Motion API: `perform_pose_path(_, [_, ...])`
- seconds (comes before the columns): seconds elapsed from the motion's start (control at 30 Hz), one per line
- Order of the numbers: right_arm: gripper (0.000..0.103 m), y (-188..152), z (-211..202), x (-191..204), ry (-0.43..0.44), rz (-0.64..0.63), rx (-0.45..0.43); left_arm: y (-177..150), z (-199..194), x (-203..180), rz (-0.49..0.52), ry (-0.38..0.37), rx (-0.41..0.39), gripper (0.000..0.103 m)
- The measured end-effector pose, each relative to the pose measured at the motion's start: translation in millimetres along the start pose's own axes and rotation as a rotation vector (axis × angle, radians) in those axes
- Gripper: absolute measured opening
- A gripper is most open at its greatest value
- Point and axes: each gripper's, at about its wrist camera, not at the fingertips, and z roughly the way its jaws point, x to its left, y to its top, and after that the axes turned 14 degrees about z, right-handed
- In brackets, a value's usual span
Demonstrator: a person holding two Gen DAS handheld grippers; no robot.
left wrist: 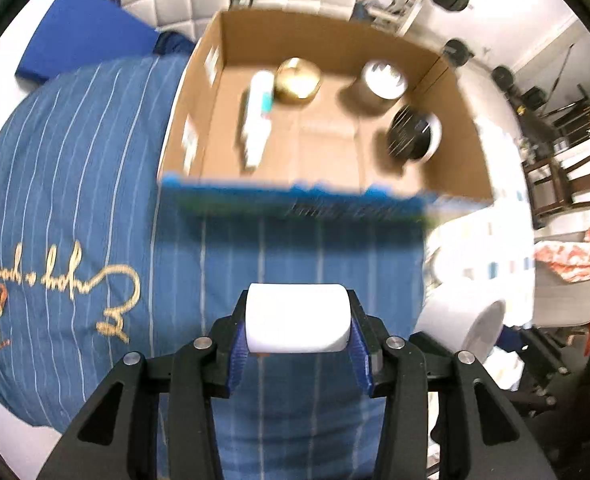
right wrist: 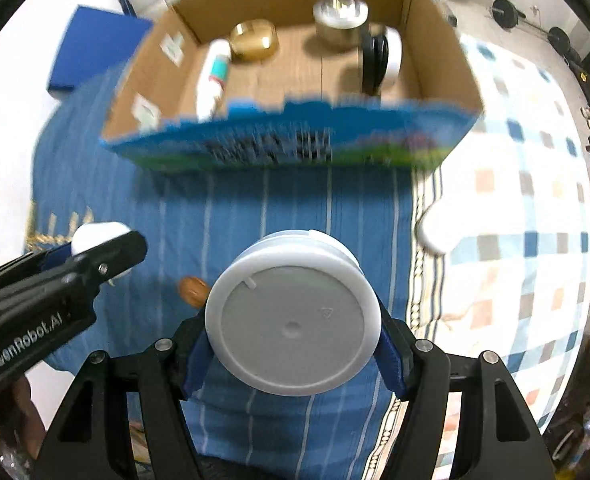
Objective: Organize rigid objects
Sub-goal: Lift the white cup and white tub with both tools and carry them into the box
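Left tongs (left wrist: 298,354): closed on a small white block (left wrist: 298,318), pads pressing both its sides, held above the blue striped bedcover (left wrist: 75,168). In the right wrist view these tongs enter at the left edge with the block's white end showing at the tip.

Small brown object (right wrist: 193,291): lies on the bedcover between the two tongs; kind not discernible.

Right tongs (right wrist: 293,354): clamped on a white round jar (right wrist: 293,314), flat end toward the camera, blue pads on both flanks, held above the bedcover.

Cardboard box (right wrist: 435,60): open, on the bed beyond both tongs. Inside, left to right: white tube (right wrist: 213,78) lying flat, gold container (right wrist: 254,40), silver-lidded tin (right wrist: 341,20), black-capped white jar (right wrist: 381,60) on its side.

Checked blanket (right wrist: 527,208): right of the bedcover.
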Motion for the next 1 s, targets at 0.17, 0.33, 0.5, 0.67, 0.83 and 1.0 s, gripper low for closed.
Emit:
perform_pose_path(0.17, [0.07,39,-34,4,0.046,0.002,-0.052,56,-2,1,0.001,-0.034,-0.03,0.04])
perform_pose_path(0.33, [0.07,99,-23,15,0.06,0.012,-0.063,108,27,15,-0.016,-0.067,0.006,0.04])
perform_pose_path(0.5, [0.07,149,22,28,0.028,0.02,-0.005,145,78,32,-0.02,-0.08,0.089,0.04])
perform_pose_path(0.67, [0.07,179,71,36,0.0,0.024,0.068,171,129,46,-0.036,-0.122,0.195,0.04])
perform_pose_path(0.83, [0.07,205,112,42,-0.033,0.034,0.121,190,172,57,-0.061,-0.164,0.288,0.04])
perform_pose_path(1.0, [0.07,221,135,45,-0.062,0.038,0.158,202,200,60,-0.052,-0.169,0.352,0.04])
